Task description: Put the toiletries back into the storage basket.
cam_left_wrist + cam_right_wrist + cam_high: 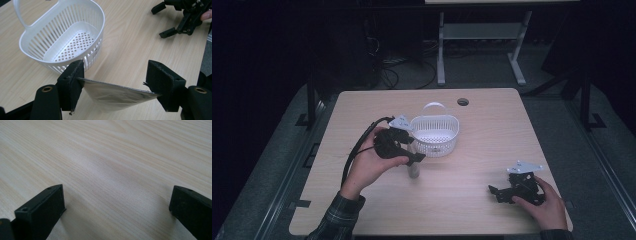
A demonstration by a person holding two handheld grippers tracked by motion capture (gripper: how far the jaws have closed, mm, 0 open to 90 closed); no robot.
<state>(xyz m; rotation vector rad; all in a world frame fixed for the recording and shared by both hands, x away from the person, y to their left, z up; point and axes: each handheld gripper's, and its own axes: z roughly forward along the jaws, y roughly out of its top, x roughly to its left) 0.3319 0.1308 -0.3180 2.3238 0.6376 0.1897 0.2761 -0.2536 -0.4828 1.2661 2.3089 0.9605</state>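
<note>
The left gripper (pixel 113 87) has its jaws pinching a shiny silver packet (pixel 115 96) by its flat top edge. The edge runs straight across from one jaw to the other, and the rest of the packet hangs down below, over the tabletop (pixel 140 42). The white basket (pixel 62 37) sits just past the jaws, a little to the far side, with nothing in it that I can see. So the packet looks close to the basket's rim and I think it needs only a short trip up and over to go in. The right gripper (pixel 512 187) rests well apart, low by the near right corner. Its jaws are spread wide over bare wood, holding nothing.
</note>
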